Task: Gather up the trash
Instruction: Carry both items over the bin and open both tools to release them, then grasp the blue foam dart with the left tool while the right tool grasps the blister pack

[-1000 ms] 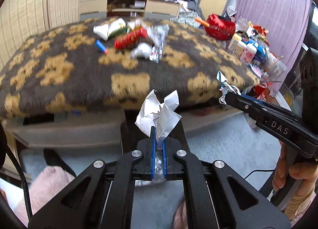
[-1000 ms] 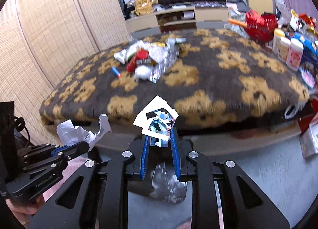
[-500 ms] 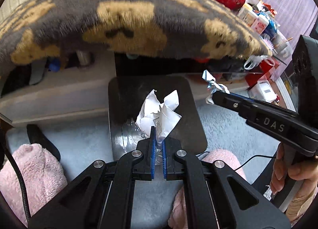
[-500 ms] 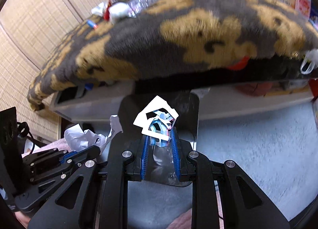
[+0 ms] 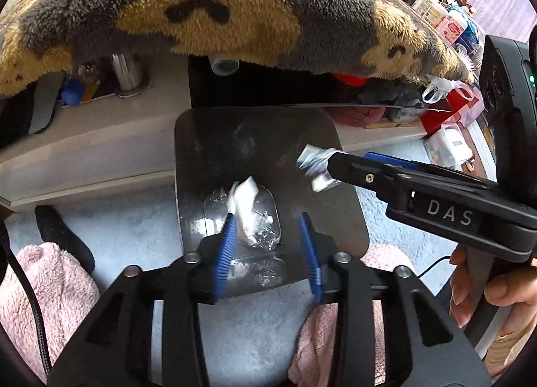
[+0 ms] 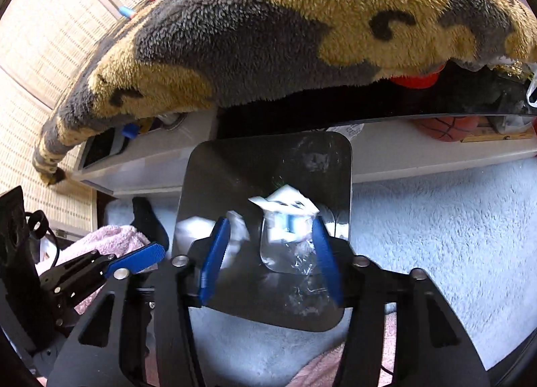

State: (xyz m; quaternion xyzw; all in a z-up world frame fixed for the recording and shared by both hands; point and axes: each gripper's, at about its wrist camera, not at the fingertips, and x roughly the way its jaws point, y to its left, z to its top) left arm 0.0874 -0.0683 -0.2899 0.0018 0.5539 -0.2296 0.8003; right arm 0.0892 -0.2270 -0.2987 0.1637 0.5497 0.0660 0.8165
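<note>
A black trash bin (image 5: 235,139) stands on the floor below both grippers, with clear plastic (image 5: 265,229) at its bottom. My left gripper (image 5: 268,242) hangs over its mouth, jaws opening. The crumpled white paper (image 5: 245,209) is loose beside the left pad and falling into the bin. My right gripper (image 5: 335,165) comes in from the right with a blurred wrapper (image 5: 315,169) at its tip. In the right wrist view the right gripper (image 6: 270,253) is opening too. The white and blue wrapper (image 6: 288,216) drops, blurred, between its pads over the bin (image 6: 235,165). The left gripper (image 6: 141,258) shows at lower left.
A grey and tan fleece blanket (image 5: 235,18) overhangs the table just behind the bin. A low white shelf (image 5: 100,139) runs under it. Pink fluffy slippers (image 5: 40,279) and pale blue carpet (image 6: 436,219) surround the bin. A hand (image 5: 486,293) holds the right gripper's handle.
Both grippers have sunk from table height to just above the bin. Both sets of jaws have opened. The white paper and the wrapper have come free and are falling.
</note>
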